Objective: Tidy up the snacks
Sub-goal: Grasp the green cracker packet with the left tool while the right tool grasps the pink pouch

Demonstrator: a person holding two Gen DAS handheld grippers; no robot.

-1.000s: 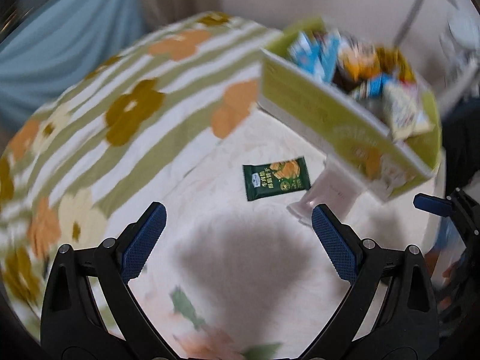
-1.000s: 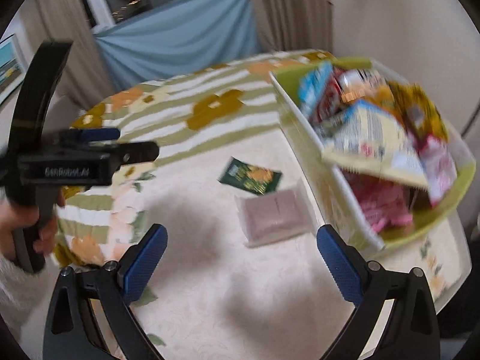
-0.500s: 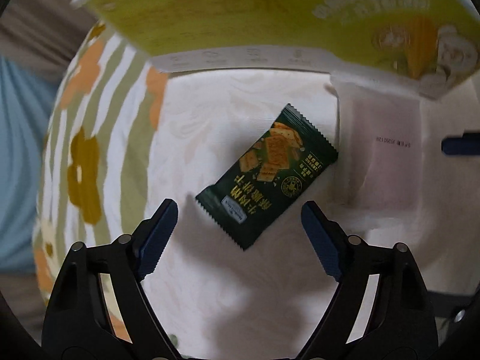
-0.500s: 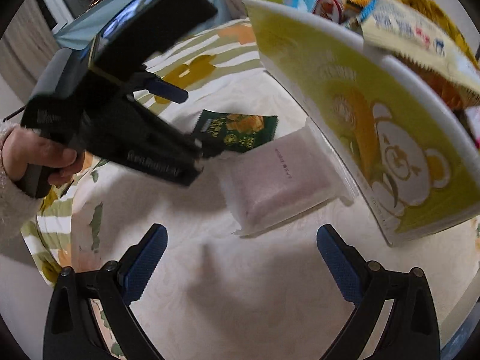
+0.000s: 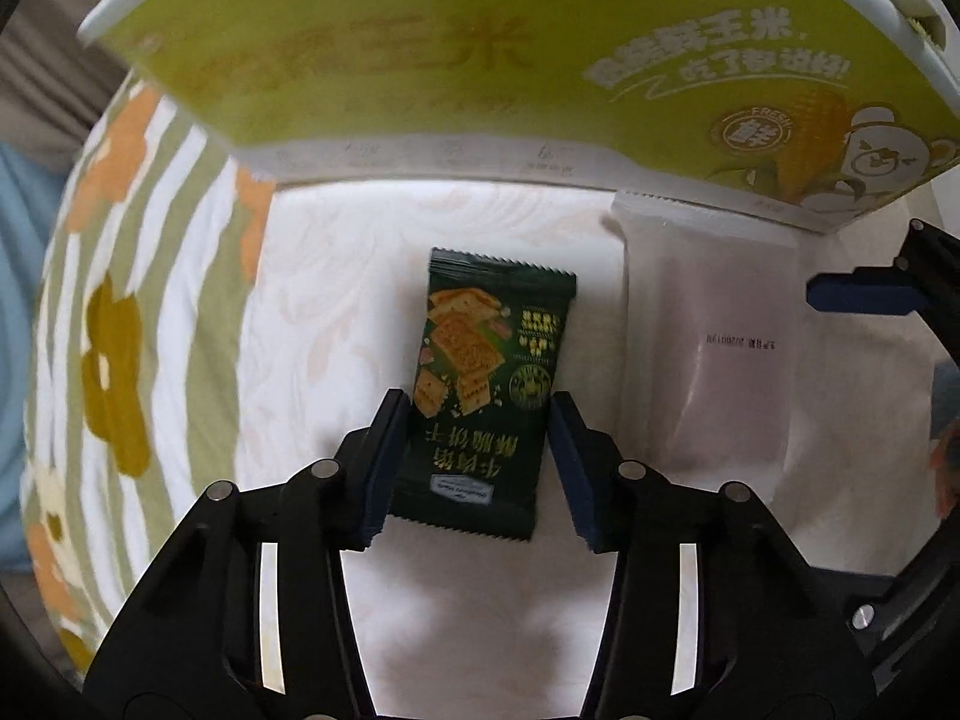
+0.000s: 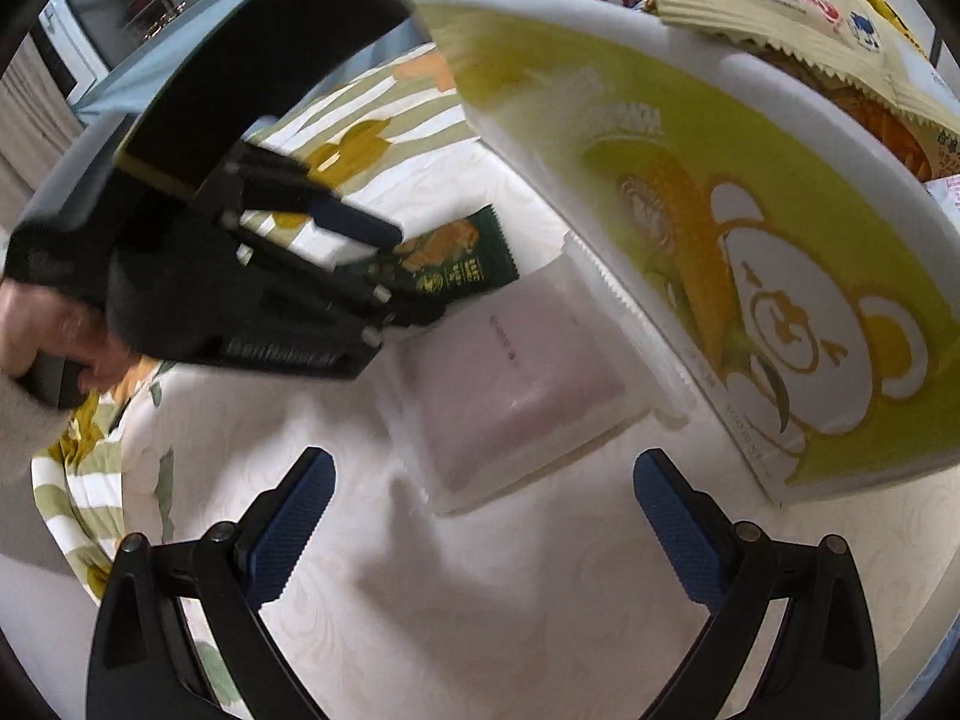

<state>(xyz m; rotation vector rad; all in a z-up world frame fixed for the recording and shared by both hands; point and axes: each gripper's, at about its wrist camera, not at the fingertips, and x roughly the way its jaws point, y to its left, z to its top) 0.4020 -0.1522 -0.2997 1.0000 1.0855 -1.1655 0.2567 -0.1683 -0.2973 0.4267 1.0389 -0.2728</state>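
The green cardboard box (image 6: pixel 750 192) is already heaped with snacks, while two remain on the table (image 5: pixel 480 630): the dark green cracker packet (image 5: pixel 489 396), bracketed by the nearly closed left hand-held gripper (image 5: pixel 480 462), and the pale pink pouch (image 6: pixel 516 378), faced by the spread right hand-held gripper (image 6: pixel 480 534).

My right claw (image 6: pixel 480 531) hovers low over the desk (image 6: pixel 510 630), jaws wide apart, nothing between them. Just ahead of it: pale pink packet (image 6: pixel 516 384) flat on the desk, its far edge against the base of the yellow-green box (image 6: pixel 750 228). Box is heaped with snack packs, a cream one (image 6: pixel 780 6) hanging over the rim. My left claw (image 6: pixel 384 276) comes in from the left, motion-blurred, tips at the dark green biscuit packet (image 6: pixel 462 264); can't tell whether it's gripping. Green packet lies just beyond the pink one, near the box wall. Floral striped cloth (image 6: pixel 360 144) covers the far side.
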